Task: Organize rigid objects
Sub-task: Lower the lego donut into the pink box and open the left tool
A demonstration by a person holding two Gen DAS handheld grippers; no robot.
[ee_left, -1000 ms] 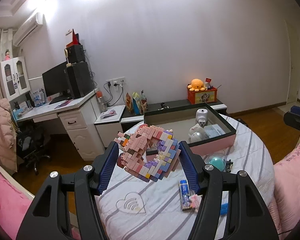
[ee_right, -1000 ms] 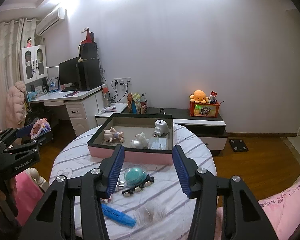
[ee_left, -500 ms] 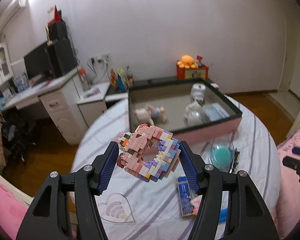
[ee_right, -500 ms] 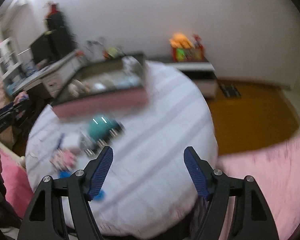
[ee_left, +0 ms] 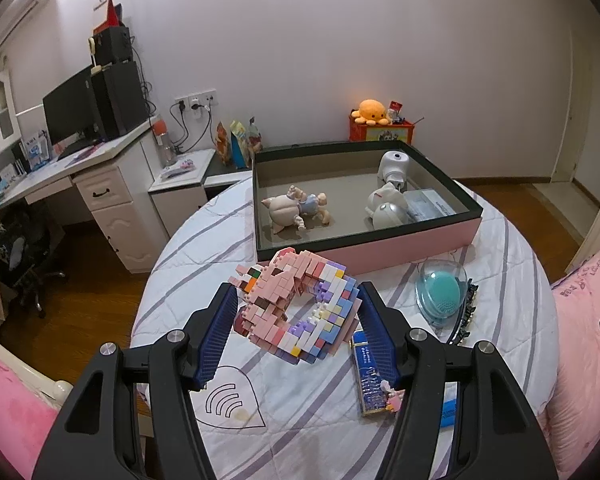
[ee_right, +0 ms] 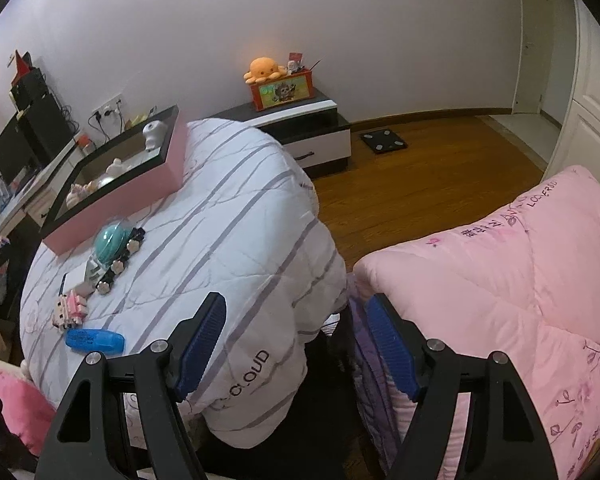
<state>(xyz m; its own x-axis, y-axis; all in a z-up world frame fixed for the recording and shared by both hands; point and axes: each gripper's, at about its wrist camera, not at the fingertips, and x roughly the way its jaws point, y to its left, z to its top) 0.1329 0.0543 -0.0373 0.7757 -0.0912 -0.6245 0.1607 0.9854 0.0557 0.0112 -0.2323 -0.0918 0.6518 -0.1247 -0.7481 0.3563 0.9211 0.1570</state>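
Plastic bricks, pink with lilac, white and blue patches, make up the ring-shaped block model (ee_left: 296,312) clamped between the blue pads of the left gripper (ee_left: 298,330). It hangs above the striped cover (ee_left: 300,412), with the pink-walled box (ee_left: 380,248) just ahead of the fingertips. I judge the model light and stiff, but brittle at its joints: snap-fit bricks can shear apart if squeezed hard or knocked on the box rim. The present hold across its outer flanks looks sound; a grip through the central hole or on the jutting corner studs would more likely pop pieces off.

Ahead and right of that gripper lie a teal dome (ee_left: 440,292) and a blue printed packet (ee_left: 370,376).

Further right, the right gripper (ee_right: 296,344) points at the cover's drooping edge and a pink quilt (ee_right: 500,280), pads spread with nothing between them. Well off to its left sit a blue case (ee_right: 94,339) and a small brick figure (ee_right: 70,310).
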